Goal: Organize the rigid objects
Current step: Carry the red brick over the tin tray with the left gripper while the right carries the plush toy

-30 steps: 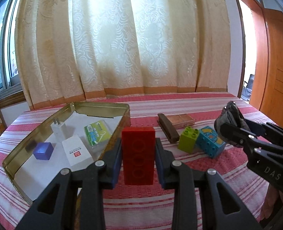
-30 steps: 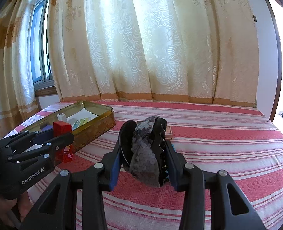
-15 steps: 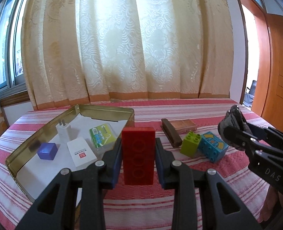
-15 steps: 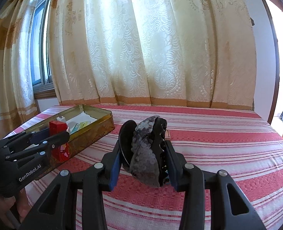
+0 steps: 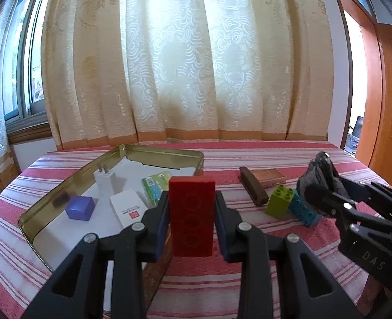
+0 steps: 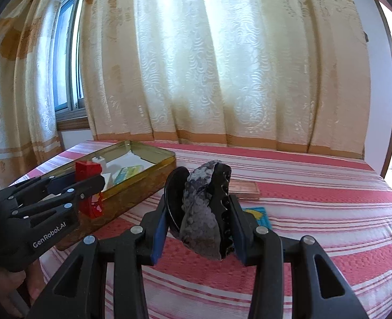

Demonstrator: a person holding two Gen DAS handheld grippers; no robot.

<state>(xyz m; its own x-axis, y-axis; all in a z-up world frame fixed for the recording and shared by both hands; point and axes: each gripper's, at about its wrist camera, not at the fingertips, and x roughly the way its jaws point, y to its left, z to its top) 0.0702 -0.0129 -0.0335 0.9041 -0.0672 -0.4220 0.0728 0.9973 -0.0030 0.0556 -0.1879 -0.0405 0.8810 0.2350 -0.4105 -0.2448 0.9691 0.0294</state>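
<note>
My left gripper point(image 5: 191, 216) is shut on a red brick point(image 5: 191, 214) and holds it upright above the near right corner of the gold tin tray point(image 5: 68, 179). The brick also shows in the right wrist view point(image 6: 88, 190), over the tray's front wall point(image 6: 132, 194). My right gripper point(image 6: 200, 219) is shut on a dark grey rock-like lump point(image 6: 202, 212), held above the striped cloth; it shows at the right in the left wrist view point(image 5: 322, 179). In the tray lie a white plug point(image 5: 105, 183), a blue cube point(image 5: 79, 208), a white box point(image 5: 128, 210) and a green packet point(image 5: 154, 186).
On the red striped cloth point(image 5: 249, 156) right of the tray lie a brown case point(image 5: 259, 182), a green brick point(image 5: 279, 204) and a blue brick point(image 5: 303, 211). Curtains hang behind the table. A wooden door point(image 5: 387, 101) stands at the right.
Both grippers have risen and the left one has moved slightly toward the tray with the red brick. Both keep their hold.
</note>
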